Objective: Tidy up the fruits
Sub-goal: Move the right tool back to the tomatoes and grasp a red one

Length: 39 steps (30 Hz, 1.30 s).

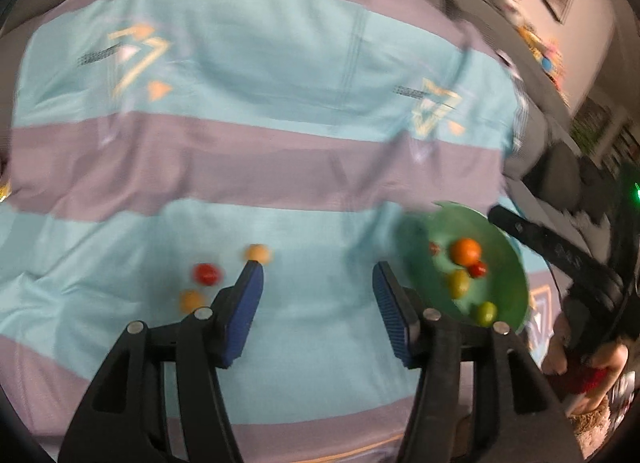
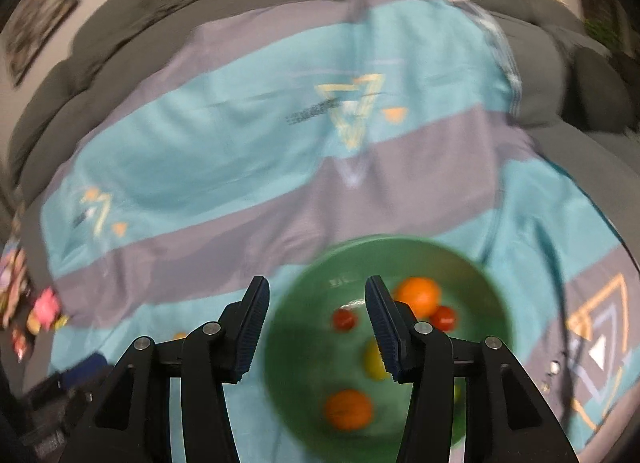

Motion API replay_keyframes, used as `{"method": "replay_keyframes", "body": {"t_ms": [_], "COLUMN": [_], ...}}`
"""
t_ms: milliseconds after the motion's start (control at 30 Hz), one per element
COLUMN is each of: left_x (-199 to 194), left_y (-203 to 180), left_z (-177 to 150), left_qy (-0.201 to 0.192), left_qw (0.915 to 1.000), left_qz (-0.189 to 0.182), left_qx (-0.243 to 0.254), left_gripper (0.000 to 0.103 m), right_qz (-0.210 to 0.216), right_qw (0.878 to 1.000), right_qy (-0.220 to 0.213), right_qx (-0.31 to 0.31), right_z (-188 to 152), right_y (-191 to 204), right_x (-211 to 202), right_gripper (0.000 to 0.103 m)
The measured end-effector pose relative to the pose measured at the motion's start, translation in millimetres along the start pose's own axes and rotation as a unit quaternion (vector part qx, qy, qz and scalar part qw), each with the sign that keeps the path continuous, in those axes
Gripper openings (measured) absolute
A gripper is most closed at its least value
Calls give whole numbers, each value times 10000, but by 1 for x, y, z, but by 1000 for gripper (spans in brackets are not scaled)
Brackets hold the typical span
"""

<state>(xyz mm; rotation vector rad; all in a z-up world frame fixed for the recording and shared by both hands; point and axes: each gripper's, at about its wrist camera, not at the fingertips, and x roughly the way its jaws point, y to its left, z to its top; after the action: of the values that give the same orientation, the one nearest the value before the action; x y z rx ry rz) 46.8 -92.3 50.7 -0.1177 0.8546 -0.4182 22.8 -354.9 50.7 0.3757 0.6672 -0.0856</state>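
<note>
Both tongs, the left tongs (image 1: pixel 316 275) and the right tongs (image 2: pixel 318 291), are spread and hold nothing. Three little fruits (image 1: pixel 206 273) lie loose on the soft blanket (image 1: pixel 280 63), away from the green bowl (image 2: pixel 304 303). A bump could roll them off.

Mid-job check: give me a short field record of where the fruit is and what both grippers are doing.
surface: striped cloth
bowl: green bowl on the cloth
fruit in bowl: several, including a large orange one and a small red one
fruit loose on cloth: red fruit, two yellow-orange fruits
left gripper: open, empty
right gripper: open, empty, over the bowl
</note>
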Motion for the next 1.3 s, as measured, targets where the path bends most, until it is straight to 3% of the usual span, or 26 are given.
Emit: {"method": "replay_keyframes", "body": {"t_ms": [100, 133, 267, 433, 800, 967, 1067, 1200, 1300], "left_x": [-7, -9, -7, 7, 24, 23, 24, 27, 31], "left_y": [42, 58, 96, 117, 140, 138, 137, 134, 130], "left_z": [-1, -3, -8, -8, -4, -3, -3, -2, 3], "left_qy": [-16, -30, -22, 101, 335, 302, 323, 338, 487], "left_qw": [9991, 9983, 9958, 9934, 9902, 9910, 9909, 9915, 9910], "left_qz": [276, 377, 313, 339, 401, 446, 480, 512, 253], "left_qx": [-328, -437, -858, -1095, -1296, -1228, -1213, -1145, -1224], "left_gripper": [56, 56, 54, 52, 48, 48, 48, 47, 44], "right_qz": [432, 821, 1524, 1507, 1644, 1597, 1525, 1500, 1242], "right_qw": [9979, 9940, 9766, 9545, 9354, 9335, 9369, 9417, 9517], "right_qy": [249, 444, 995, 1655, 2276, 2374, 2284, 2253, 2123], "right_qx": [-404, -577, -1142, -1972, -2151, -2162, -2163, -1996, -1837], "right_z": [-11, -18, -46, -97, -132, -137, -138, -134, -124], "right_y": [38, 58, 113, 174, 199, 203, 203, 196, 183], "right_x": [12, 19, 42, 85, 126, 131, 131, 132, 132], "right_gripper": [51, 51, 51, 51, 47, 42, 33, 31, 31]}}
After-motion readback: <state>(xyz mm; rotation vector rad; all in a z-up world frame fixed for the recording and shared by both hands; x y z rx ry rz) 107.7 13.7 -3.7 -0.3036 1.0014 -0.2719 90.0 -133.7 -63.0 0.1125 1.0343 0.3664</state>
